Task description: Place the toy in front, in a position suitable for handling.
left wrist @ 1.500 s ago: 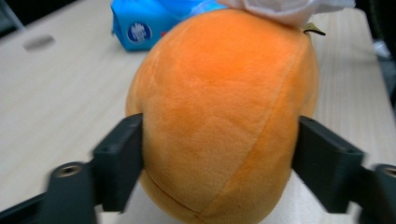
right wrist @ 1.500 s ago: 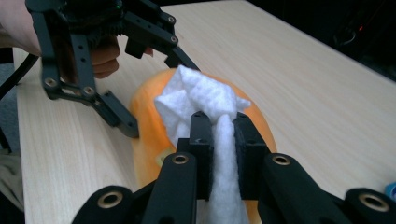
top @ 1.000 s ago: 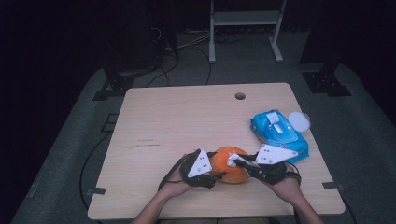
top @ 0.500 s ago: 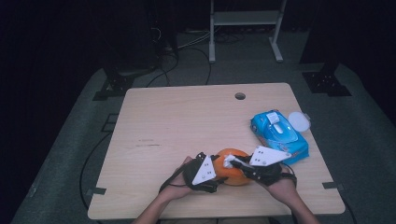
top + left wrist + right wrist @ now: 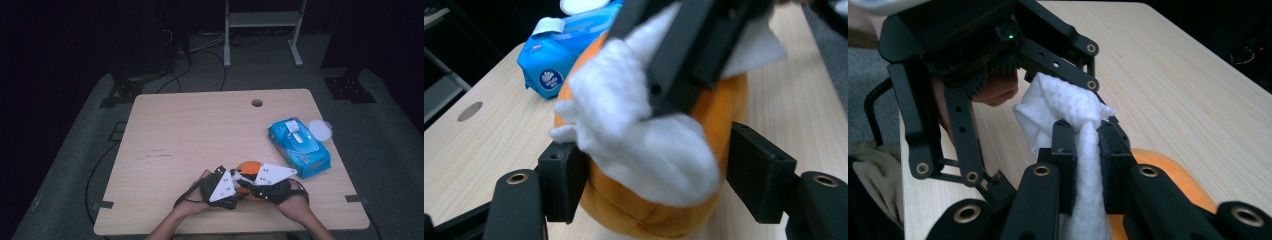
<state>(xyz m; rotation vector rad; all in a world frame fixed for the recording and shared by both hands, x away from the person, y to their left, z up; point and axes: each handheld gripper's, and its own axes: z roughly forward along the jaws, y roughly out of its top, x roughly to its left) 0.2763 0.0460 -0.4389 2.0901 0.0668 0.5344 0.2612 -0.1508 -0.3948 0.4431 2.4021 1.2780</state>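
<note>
An orange ball (image 5: 248, 169) sat on the wooden table (image 5: 200, 135) near its near edge, between the person's two hands. The left gripper (image 5: 659, 177) clasped the ball from the left, a black jaw pressed against each side, and its jaws had just been closing on it. The right gripper (image 5: 1087, 150) pinched a white cloth (image 5: 1058, 107) tight and held it on top of the ball. A blue pack of wipes (image 5: 299, 146) lay near, to the right
</note>
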